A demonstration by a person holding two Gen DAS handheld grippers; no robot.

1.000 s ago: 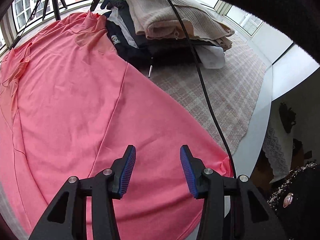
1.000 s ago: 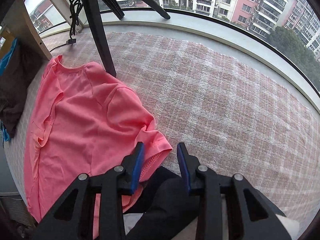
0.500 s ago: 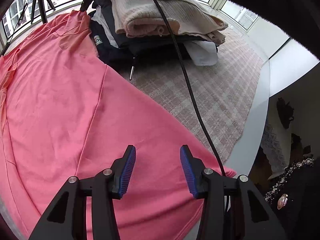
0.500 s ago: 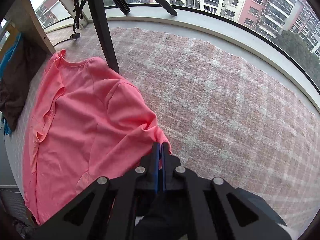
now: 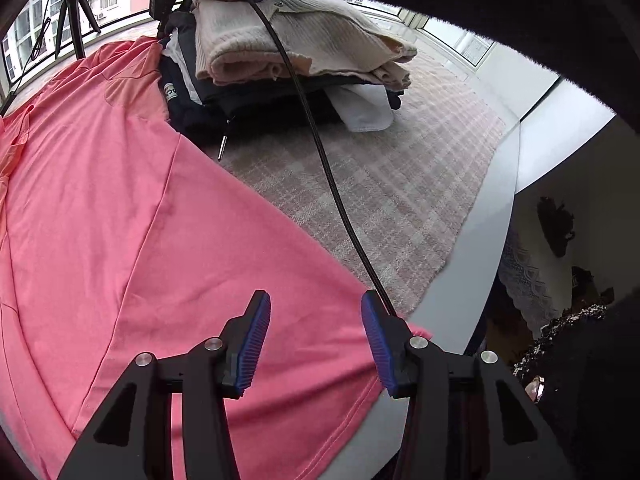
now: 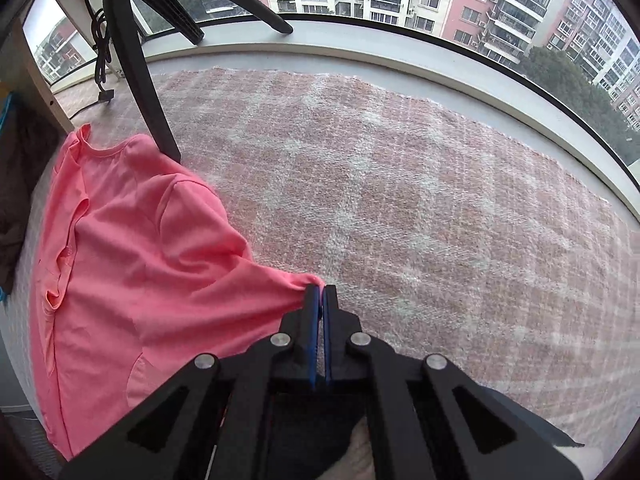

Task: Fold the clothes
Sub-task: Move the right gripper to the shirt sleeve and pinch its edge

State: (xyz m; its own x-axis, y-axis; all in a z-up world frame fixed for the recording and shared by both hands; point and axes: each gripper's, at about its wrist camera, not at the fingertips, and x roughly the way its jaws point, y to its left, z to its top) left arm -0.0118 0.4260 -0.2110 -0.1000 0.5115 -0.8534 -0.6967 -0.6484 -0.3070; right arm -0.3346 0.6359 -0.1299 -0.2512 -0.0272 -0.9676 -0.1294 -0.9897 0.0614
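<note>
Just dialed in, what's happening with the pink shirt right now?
A person with a gripper in each hand is starting to fold the pink T-shirt spread on the checked mat. The right gripper is shut on the edge of one sleeve, pinching it. The left gripper hangs over the hem corner at the other end, its jaws opening, with cloth beneath but nothing pinched. A stack of folded clothes sits beside the shirt.
</note>
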